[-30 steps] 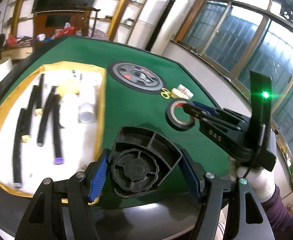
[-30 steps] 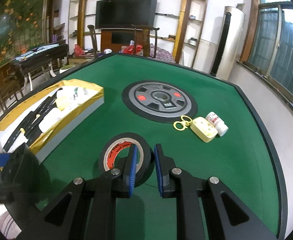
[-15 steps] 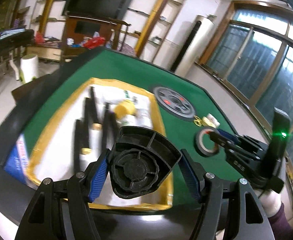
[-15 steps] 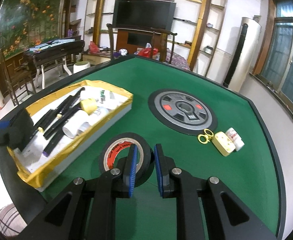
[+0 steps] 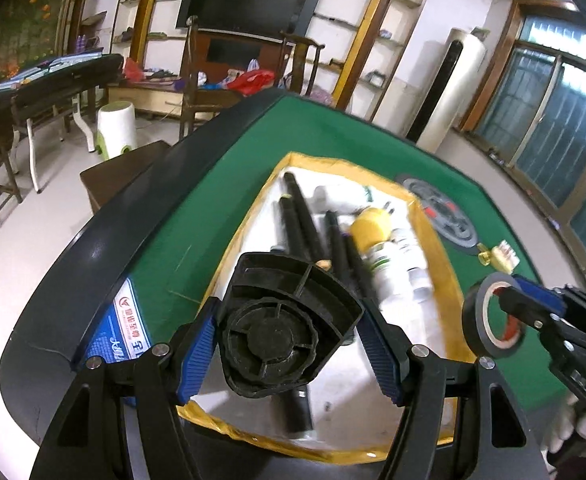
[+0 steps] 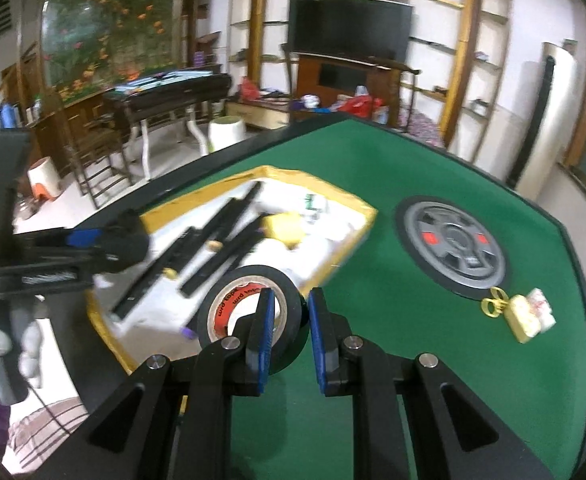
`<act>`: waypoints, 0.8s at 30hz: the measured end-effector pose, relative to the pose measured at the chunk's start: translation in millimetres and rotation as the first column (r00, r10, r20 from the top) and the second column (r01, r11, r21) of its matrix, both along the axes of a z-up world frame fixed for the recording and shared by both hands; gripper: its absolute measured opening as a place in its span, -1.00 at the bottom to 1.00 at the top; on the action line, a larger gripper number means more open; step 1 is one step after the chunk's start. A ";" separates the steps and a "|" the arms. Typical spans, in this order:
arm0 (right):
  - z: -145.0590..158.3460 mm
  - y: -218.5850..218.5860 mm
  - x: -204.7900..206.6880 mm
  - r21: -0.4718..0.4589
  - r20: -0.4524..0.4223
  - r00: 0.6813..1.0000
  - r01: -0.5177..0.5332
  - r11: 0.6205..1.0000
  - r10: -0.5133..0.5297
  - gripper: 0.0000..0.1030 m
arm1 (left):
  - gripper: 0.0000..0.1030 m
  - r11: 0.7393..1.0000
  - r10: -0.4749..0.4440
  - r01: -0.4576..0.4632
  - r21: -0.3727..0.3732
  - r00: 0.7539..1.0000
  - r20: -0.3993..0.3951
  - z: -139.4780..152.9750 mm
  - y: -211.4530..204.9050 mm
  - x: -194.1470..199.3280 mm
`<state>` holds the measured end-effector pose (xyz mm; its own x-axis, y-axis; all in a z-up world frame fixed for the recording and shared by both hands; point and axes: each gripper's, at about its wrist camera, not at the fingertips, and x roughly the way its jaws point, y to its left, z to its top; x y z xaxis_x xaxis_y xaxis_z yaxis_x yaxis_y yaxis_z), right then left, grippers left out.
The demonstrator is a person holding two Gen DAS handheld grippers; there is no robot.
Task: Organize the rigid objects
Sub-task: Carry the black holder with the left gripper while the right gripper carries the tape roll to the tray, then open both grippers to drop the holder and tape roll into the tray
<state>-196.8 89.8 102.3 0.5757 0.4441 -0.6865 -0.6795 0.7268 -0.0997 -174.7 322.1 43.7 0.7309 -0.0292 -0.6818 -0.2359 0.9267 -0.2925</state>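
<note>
- The left gripper is clamping a black ribbed plastic part with a round hub, holding it over the near end of the gold-rimmed white tray.
- The right gripper is pinching the wall of a black roll of tape with a red core — one finger inside the ring, one outside.
- In the left wrist view the roll is hanging at three o'clock, beside the tray.
- Black rods and a yellow-capped bottle are lying in the tray — at twelve o'clock.

We looked down along each gripper, close above the surface. Both views shared the tray.
</note>
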 end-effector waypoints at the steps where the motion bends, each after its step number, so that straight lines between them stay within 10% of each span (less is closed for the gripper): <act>1: -1.8 6.4 -2.1 -0.004 -0.004 1.000 -0.015 1.000 0.015 -0.68 | 0.39 1.000 0.000 0.000 0.004 1.000 -0.009 -2.4 0.0 3.0; 15: -36.0 63.5 -25.4 -0.074 -0.072 0.982 -0.182 0.980 0.177 -0.68 | 0.40 0.993 -0.035 0.042 0.110 0.997 -0.071 -4.4 -11.3 30.7; 24: -50.5 78.2 -37.5 -0.131 -0.089 0.961 -0.272 0.953 0.262 -0.67 | 0.40 0.996 -0.062 0.070 0.051 0.987 -0.150 -12.5 -9.3 48.8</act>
<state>-234.3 168.0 51.8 0.3979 0.4714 -0.7871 -0.8556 0.5003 -0.1329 -125.9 312.8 31.3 0.6194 -0.0330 -0.7844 -0.2105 0.9555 -0.2064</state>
